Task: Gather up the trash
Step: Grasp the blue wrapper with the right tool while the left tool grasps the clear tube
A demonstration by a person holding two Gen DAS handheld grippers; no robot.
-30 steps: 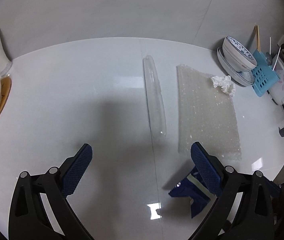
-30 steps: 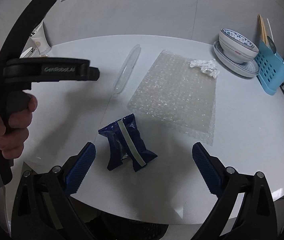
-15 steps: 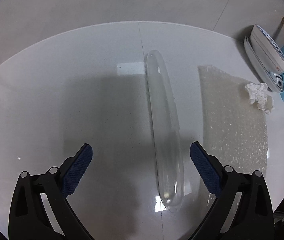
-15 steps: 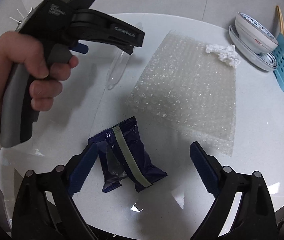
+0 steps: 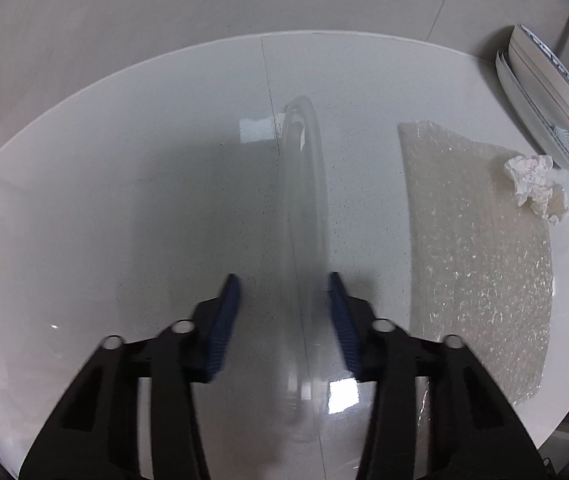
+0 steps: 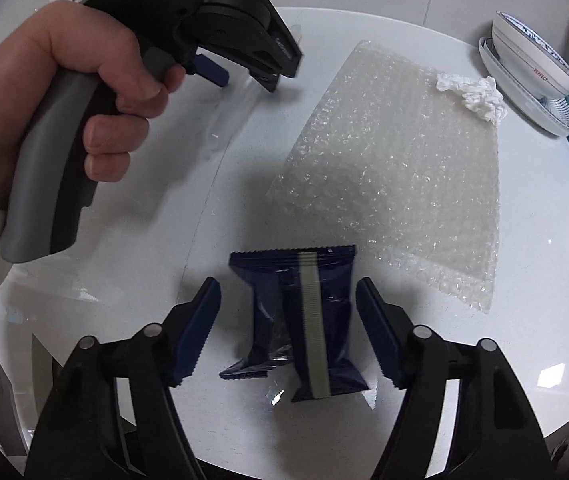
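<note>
On the bench (image 6: 544, 280), close both pairs of jaws, already narrowing yet not touching, squarely: left gripper (image 5: 284, 312) astride the clear tube (image 5: 304, 208), right gripper (image 6: 288, 324) around the blue wrapper (image 6: 304, 312), then lift gently.

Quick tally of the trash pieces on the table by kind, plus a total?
Clear plastic tube: 1
Bubble wrap sheet: 1
Dark blue snack wrapper: 1
Crumpled white tissue: 1
Total: 4
</note>
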